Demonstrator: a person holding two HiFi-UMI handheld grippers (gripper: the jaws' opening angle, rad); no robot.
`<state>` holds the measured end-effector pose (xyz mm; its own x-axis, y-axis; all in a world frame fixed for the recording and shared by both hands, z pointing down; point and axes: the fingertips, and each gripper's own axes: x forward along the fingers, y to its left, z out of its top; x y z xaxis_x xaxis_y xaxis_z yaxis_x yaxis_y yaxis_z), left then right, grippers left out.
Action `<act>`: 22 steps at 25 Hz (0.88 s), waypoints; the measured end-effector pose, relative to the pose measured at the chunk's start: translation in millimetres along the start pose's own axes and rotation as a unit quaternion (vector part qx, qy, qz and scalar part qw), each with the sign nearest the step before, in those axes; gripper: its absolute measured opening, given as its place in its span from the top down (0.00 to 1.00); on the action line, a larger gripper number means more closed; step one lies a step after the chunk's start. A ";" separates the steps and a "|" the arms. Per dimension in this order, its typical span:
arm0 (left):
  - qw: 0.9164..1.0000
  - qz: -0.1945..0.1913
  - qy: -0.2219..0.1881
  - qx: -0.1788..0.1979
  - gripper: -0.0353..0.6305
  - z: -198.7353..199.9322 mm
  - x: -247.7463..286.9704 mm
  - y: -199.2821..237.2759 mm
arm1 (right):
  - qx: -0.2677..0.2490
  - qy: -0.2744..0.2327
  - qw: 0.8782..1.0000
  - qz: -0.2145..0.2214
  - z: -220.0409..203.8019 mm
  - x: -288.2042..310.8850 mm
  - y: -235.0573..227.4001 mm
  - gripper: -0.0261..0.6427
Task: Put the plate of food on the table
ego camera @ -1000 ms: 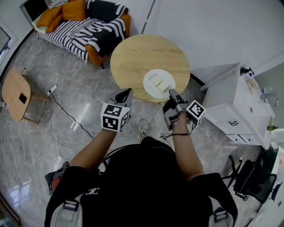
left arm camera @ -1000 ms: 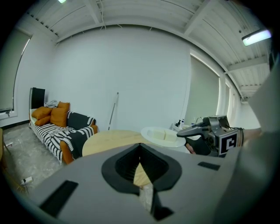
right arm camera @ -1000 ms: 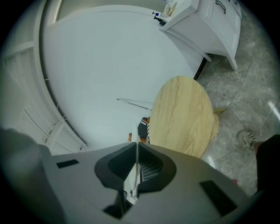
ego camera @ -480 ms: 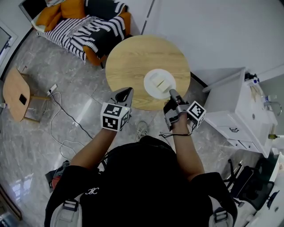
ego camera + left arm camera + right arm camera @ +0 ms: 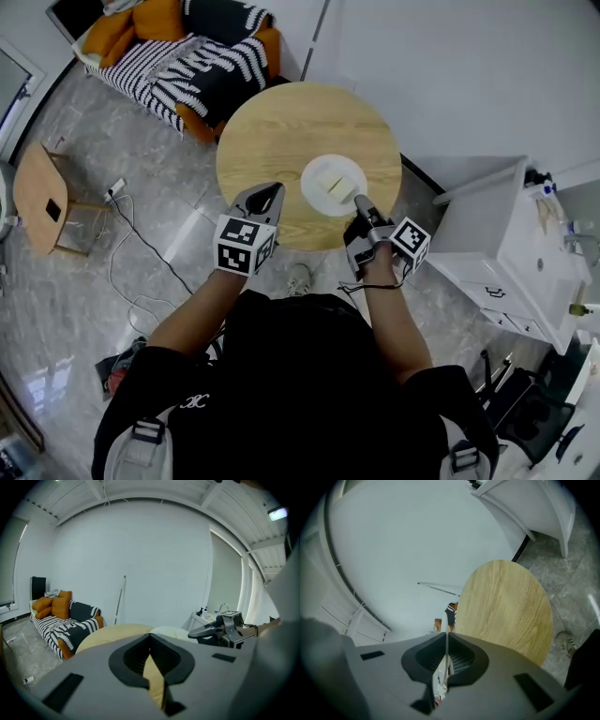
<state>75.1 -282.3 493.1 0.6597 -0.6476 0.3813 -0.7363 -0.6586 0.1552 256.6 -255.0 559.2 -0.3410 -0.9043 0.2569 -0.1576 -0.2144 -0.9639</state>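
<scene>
A white plate (image 5: 319, 169) carrying pale yellow food (image 5: 337, 185) hovers over the near right part of the round wooden table (image 5: 272, 131). My right gripper (image 5: 360, 201) is shut on the plate's near rim. In the right gripper view the plate (image 5: 444, 620) shows edge-on as a thin white line between the closed jaws of the right gripper (image 5: 446, 637), with the table (image 5: 506, 606) beyond. My left gripper (image 5: 270, 192) is shut and holds nothing, over the table's near edge. The left gripper view shows the plate (image 5: 171, 631) and the right gripper (image 5: 218, 627) ahead to the right.
A striped sofa (image 5: 187, 61) with orange cushions stands beyond the table. On the right is a white cabinet (image 5: 506, 248). A small wooden side table (image 5: 37, 192) and cables (image 5: 131, 239) lie on the marble floor at left. A shoe (image 5: 300, 277) rests below the table's near edge.
Both grippers and the plate have moved forward, farther over the tabletop. The right gripper has kept its hold on the plate's rim.
</scene>
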 end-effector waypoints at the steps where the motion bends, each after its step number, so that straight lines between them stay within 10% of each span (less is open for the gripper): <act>1: 1.000 0.002 -0.001 0.002 0.94 1.8 1.5 -0.2 | -0.002 0.004 1.000 0.001 1.8 2.0 -0.5 0.93; 22: 1.000 0.007 0.007 0.020 0.94 21.9 11.4 24.8 | 0.000 0.022 1.000 -0.005 -0.6 48.1 -16.1 0.93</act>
<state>67.7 -314.4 481.3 0.6471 -0.6511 0.3967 -0.7385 -0.6645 0.1142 242.2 -294.9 587.1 -0.3805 -0.8845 0.2698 -0.1608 -0.2240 -0.9612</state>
